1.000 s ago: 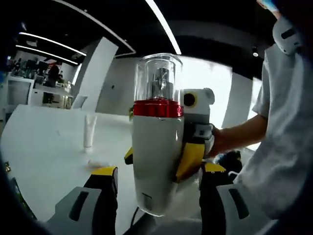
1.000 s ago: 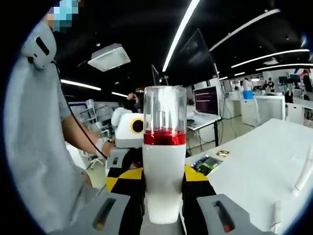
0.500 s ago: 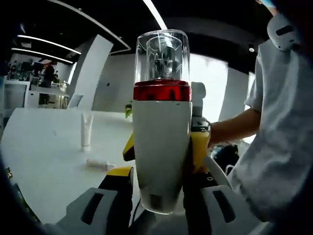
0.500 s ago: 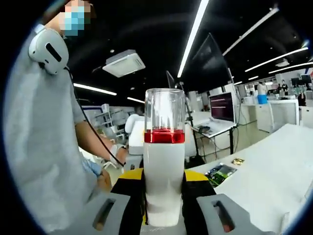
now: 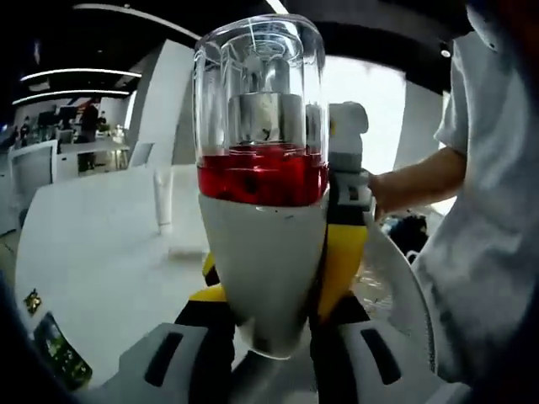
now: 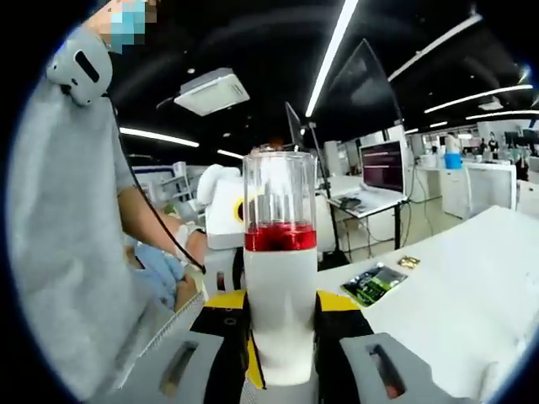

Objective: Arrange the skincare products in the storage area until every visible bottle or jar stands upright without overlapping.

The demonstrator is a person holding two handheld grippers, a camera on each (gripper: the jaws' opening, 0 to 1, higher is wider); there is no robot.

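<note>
Desk (image 5: 93, 252): white, wide, spread beneath and behind the bottle; its far edge runs off to the right of the bottle in the right gripper view (image 6: 472, 303).
Person (image 5: 497, 219): grey shirt, close beside the bottle, one forearm reaching toward it.
Bottle (image 5: 263, 194): white body, red band, clear domed cap with a silver pump inside; upright and lifted off the desk, seen again in the right gripper view (image 6: 280, 286).
Left tool (image 5: 268, 370): both yellow-and-black jaws pressed against the lower body of the bottle, closed on it.
Right tool (image 6: 282, 370): its 2 jaws clamp the bottle's base from either side; in the left gripper view it shows just behind the bottle (image 5: 344, 244).
Tube (image 5: 162, 200): white, standing upright on the desk, well behind the bottle.
Card (image 6: 375, 283): dark printed sheet lying flat on the desk, near the bottle.
Small gold item (image 6: 410, 263): on the desk just beyond the card; too small to identify.
</note>
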